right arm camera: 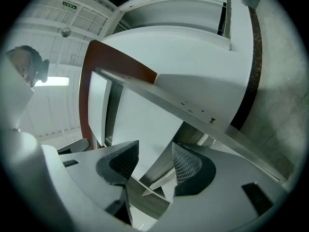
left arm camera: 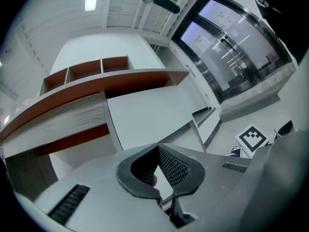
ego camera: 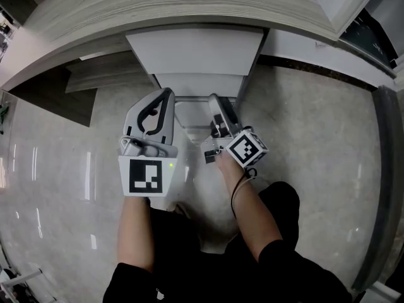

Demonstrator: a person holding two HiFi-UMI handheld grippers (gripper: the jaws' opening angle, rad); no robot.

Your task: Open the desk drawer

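In the head view the white drawer unit [ego camera: 196, 52] sits at upper centre, tucked under the wood-grain edge of the desk [ego camera: 189, 8]. Its fronts step down toward me, and I cannot tell how far any drawer is out. My left gripper [ego camera: 166, 93] points at its lower left front and my right gripper [ego camera: 218, 103] is just beside it at centre, both above the pale stone floor [ego camera: 315, 125]. In the left gripper view the left gripper [left arm camera: 157, 146] is clenched on nothing, its pads meeting at the tips. The unit's white panel [left arm camera: 149, 115] fills mid-frame beyond, and the right gripper's marker cube [left arm camera: 251, 138] shows at lower right. In the right gripper view the right gripper [right arm camera: 154, 153] is released, jaws wide apart. A white panel of the unit [right arm camera: 140, 124] runs up between them, with neither pad pressing on it.
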